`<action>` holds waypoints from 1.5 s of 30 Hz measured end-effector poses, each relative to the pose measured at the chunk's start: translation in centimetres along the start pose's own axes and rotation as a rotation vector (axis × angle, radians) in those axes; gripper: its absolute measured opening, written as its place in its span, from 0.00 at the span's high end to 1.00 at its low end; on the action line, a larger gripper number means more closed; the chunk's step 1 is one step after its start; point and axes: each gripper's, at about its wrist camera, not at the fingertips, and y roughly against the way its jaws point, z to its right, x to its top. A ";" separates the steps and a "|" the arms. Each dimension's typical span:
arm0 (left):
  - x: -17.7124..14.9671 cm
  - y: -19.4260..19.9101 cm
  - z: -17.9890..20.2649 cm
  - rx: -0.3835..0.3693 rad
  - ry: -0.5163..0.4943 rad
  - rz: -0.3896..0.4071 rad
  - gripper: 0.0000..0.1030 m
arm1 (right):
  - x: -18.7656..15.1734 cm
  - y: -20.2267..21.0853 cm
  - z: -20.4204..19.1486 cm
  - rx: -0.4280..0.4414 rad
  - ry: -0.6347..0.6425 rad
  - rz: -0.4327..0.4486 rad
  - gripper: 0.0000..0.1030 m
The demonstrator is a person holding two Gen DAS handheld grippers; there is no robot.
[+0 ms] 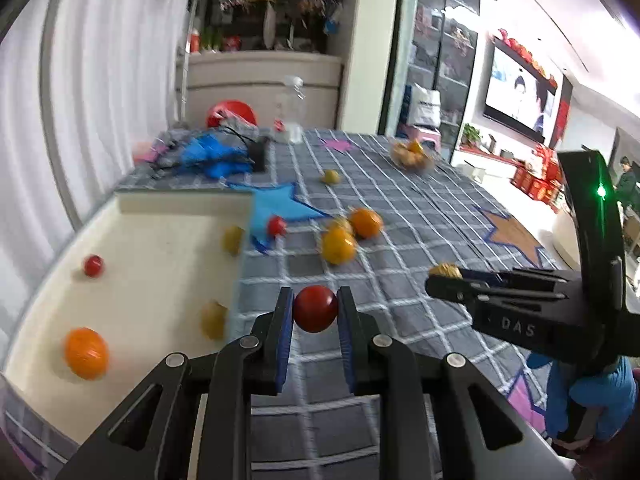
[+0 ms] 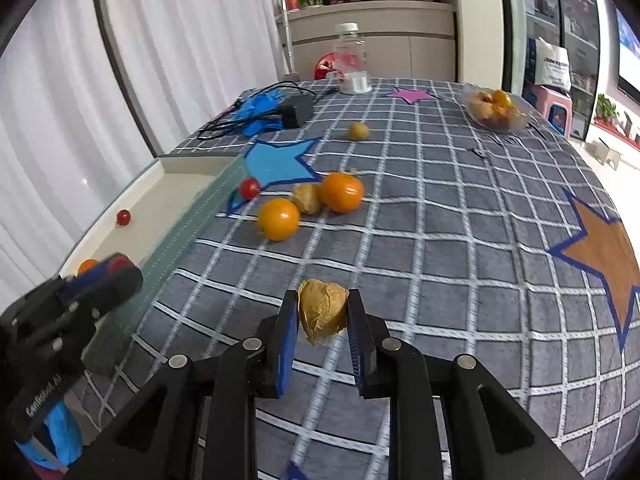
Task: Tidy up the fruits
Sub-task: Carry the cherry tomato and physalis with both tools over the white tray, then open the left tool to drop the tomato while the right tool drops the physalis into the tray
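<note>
My left gripper [image 1: 315, 297] is shut on a red cherry tomato [image 1: 315, 310], just right of the cream tray [image 1: 152, 264]. In the tray lie an orange [image 1: 86, 353], a small tomato [image 1: 93, 265] and two blurred yellowish fruits [image 1: 214, 319]. My right gripper [image 2: 322, 298] is shut on a papery husked golden berry [image 2: 323, 315] above the checked cloth [image 2: 440, 240]. On the cloth beyond lie two oranges [image 2: 278, 219], a husked berry [image 2: 307, 198], a tomato [image 2: 250, 188] and a yellow fruit [image 2: 357, 131]. The left gripper [image 2: 122, 270] shows at the tray's near edge.
A glass bowl of fruit [image 2: 516, 120] stands at the far right. A clear bottle [image 2: 352, 60], blue gloves [image 2: 260, 104], a black adapter [image 2: 296, 114] and cables sit at the back. Curtains hang to the left of the table. A person [image 1: 626, 180] stands far right.
</note>
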 end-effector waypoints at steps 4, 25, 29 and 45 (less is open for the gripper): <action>0.3 0.4 -2.2 0.027 0.031 0.014 0.77 | 0.8 -0.2 -2.1 0.024 0.030 0.009 0.76; -0.5 0.8 -10.1 0.114 0.155 0.021 0.77 | 3.1 -3.7 -11.5 0.097 0.181 -0.028 0.76; -0.6 0.8 -11.1 0.131 0.170 0.021 0.77 | 3.3 -4.2 -12.8 0.112 0.203 -0.033 0.76; -1.3 0.2 -13.3 0.180 0.189 -0.015 0.77 | 3.4 -6.6 -16.9 0.161 0.277 -0.070 0.76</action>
